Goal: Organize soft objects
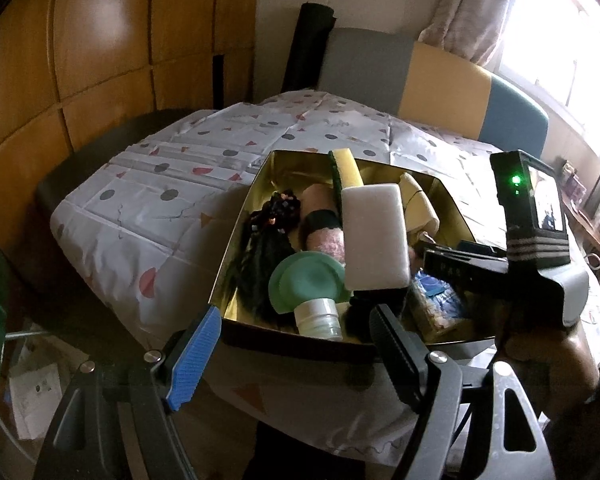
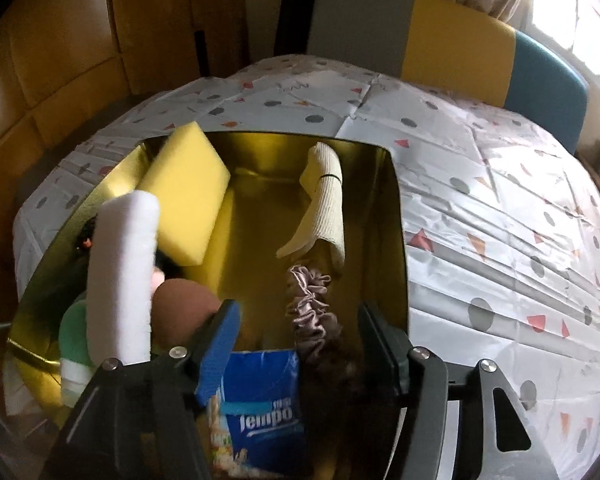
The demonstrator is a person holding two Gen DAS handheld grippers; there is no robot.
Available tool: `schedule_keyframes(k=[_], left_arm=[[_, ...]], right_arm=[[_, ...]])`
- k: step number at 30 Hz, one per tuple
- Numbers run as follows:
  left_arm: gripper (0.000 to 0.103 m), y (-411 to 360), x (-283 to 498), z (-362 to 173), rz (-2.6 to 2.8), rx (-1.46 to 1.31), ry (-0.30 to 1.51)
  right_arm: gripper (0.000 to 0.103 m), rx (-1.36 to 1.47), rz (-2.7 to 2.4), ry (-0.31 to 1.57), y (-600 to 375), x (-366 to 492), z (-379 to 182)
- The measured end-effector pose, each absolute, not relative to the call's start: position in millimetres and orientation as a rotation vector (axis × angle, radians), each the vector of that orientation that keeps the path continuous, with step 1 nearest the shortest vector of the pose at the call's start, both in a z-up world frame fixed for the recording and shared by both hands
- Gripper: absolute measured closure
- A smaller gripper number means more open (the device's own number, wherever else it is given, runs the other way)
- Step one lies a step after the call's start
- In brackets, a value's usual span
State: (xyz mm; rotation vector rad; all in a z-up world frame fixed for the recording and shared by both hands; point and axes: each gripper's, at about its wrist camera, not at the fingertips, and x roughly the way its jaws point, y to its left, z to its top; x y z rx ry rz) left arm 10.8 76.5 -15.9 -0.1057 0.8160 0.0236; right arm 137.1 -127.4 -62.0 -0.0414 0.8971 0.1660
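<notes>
A gold-lined box [image 1: 240,224] [image 2: 396,208] sits on the table and holds soft things. In it a white sponge [image 1: 374,236] [image 2: 120,276] stands on edge, with a yellow sponge [image 1: 346,168] [image 2: 186,196], a cream sock [image 1: 418,204] [image 2: 324,204], a black hair piece [image 1: 266,256], a green puff [image 1: 306,280], a pink scrunchie [image 2: 308,312] and a blue tissue pack [image 1: 434,300] [image 2: 260,400]. My left gripper [image 1: 296,344] is open and empty at the box's near edge. My right gripper [image 2: 298,344] [image 1: 460,260] is open over the box's near end, above the tissue pack.
A patterned white cloth [image 1: 148,200] [image 2: 500,220] covers the table. A grey, yellow and blue chair back [image 1: 440,84] [image 2: 460,40] stands behind it. Wooden wall panels [image 1: 80,60] are to the left, a window [image 1: 572,40] to the right.
</notes>
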Motion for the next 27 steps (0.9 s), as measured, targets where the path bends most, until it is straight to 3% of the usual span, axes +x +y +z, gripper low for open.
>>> schedule_keyframes(k=[1, 3, 22, 27], left_arm=[[0.025, 76, 11, -16, 0.022, -0.105, 0.815], [0.025, 73, 9, -15, 0.020, -0.102, 0.813], [0.025, 63, -2, 10, 0.062, -0.066, 0.700], [0.025, 61, -7, 21, 0.081, -0.058, 0.645]], right_arm=[[0.030, -0.042, 0.163, 0.883, -128, 134, -60], [0.026, -0.033, 0.156, 0.861, -130, 128, -56], [0.002, 0.035, 0.058, 0.645, -154, 47, -6], [0.001, 0.009, 0.037, 0.613, -149, 23, 1]])
